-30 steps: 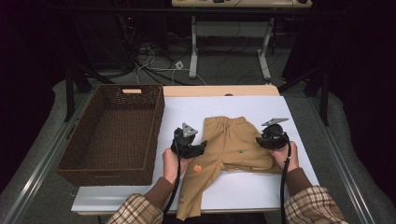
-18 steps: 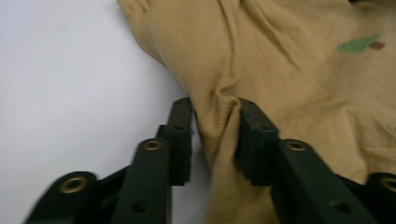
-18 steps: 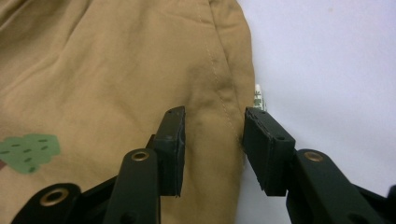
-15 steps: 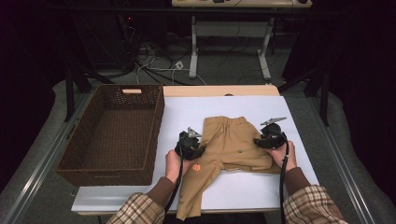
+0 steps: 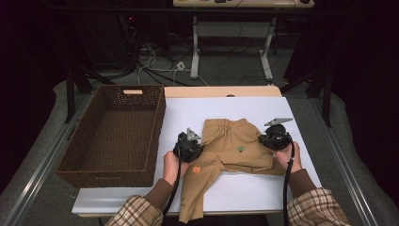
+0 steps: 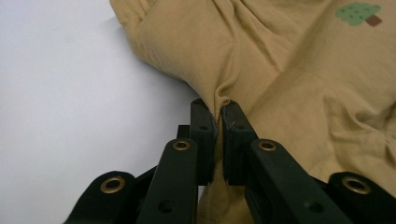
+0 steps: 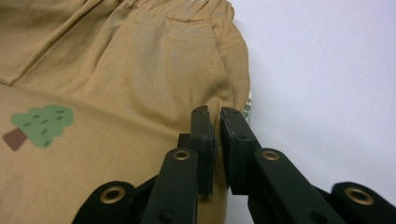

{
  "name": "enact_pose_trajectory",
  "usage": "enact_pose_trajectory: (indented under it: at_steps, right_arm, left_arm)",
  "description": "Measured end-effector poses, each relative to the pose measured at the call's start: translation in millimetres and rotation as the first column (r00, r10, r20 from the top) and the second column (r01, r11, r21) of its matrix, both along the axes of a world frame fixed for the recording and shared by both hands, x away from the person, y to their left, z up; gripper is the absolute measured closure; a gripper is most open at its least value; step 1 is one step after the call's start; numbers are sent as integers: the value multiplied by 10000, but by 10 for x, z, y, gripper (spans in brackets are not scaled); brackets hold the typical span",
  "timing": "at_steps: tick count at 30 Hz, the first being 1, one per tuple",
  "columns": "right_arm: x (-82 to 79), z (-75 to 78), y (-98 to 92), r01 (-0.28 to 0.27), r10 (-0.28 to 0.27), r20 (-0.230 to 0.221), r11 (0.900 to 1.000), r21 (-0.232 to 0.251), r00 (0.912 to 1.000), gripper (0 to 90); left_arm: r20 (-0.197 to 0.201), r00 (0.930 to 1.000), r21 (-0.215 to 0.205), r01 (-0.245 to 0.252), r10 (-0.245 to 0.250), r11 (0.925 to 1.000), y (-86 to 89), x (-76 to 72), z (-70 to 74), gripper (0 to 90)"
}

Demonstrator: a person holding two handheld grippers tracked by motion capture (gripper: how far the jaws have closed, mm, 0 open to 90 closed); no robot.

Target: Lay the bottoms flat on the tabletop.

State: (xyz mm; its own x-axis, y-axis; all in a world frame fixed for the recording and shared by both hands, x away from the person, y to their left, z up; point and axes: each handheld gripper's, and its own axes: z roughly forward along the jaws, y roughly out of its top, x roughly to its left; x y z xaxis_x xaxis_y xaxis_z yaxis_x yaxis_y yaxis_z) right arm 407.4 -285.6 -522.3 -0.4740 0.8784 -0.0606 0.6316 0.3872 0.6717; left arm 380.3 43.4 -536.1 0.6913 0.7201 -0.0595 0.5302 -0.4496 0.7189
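Tan child's trousers (image 5: 235, 150) lie flat on the white board (image 5: 226, 110), with a green tree patch (image 5: 241, 149) and an orange patch (image 5: 196, 169). One leg hangs over the front edge. My left gripper (image 5: 189, 143) is at the trousers' left edge. Its jaws have just been closing and now pinch a fold of the tan cloth (image 6: 289, 70) between the left gripper's (image 6: 218, 109) tips. My right gripper (image 5: 275, 137) is at the right side seam below the waistband. The right gripper's (image 7: 217, 119) jaws have also just been closing, with the cloth's (image 7: 116, 84) edge between them.
A deep brown wicker basket (image 5: 106, 178) stands against the board's left side. Bare white board lies beyond the waistband and right of the trousers. Past the table are desk legs and cables on a dark floor.
The left gripper has shifted slightly right, onto the trousers' left edge. The right gripper has barely moved, and the trousers lie as before.
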Motion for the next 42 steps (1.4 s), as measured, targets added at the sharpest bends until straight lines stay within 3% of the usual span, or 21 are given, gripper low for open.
enact_pose_trajectory:
  at_steps: [3,6,10,21,24,26,28,31,35,42]
  right_arm:
    - [5,-54,8,-69,55,-326,9991,-408,9995,840]
    - [40,-124,-7,-52,-2,-714,9972,-747,9974,836]
    - [48,-114,-36,55,-120,-697,9957,-923,9975,829]
    - [52,-132,-57,116,-176,-689,9962,-859,9975,809]
    - [53,-138,-63,109,-166,-683,9965,-829,9975,791]
    - [55,-142,-64,141,-197,-720,9969,-778,9972,764]
    - [63,-153,-65,158,-212,-713,9971,-749,9972,717]
    - [72,-170,-61,222,-269,-871,9983,-546,9958,635]
    - [76,-185,-50,176,-216,-1005,9990,-401,9947,566]
    - [94,-219,-69,411,-411,-1184,9992,-24,9921,532]
  left_arm:
    - [-9,9999,33,114,-114,9999,-40,-18,-7,823]
    - [120,9998,91,151,-152,9998,-48,-29,41,711]
    - [371,9993,-87,12,-8,10000,-12,-41,163,601]
    - [955,9912,-184,-902,915,9958,116,-26,305,600]
    - [580,9925,-36,-1081,1081,9941,135,47,215,612]
    - [42,9958,-162,-909,910,9957,116,88,121,606]
    - [-230,9976,-162,-659,655,9977,60,92,48,583]
    - [-432,9981,100,-428,432,9990,-58,85,-16,518]
    - [-795,9965,478,-237,274,9986,-169,81,-125,502]
    - [-819,9963,335,-242,269,9991,-197,51,-181,523]
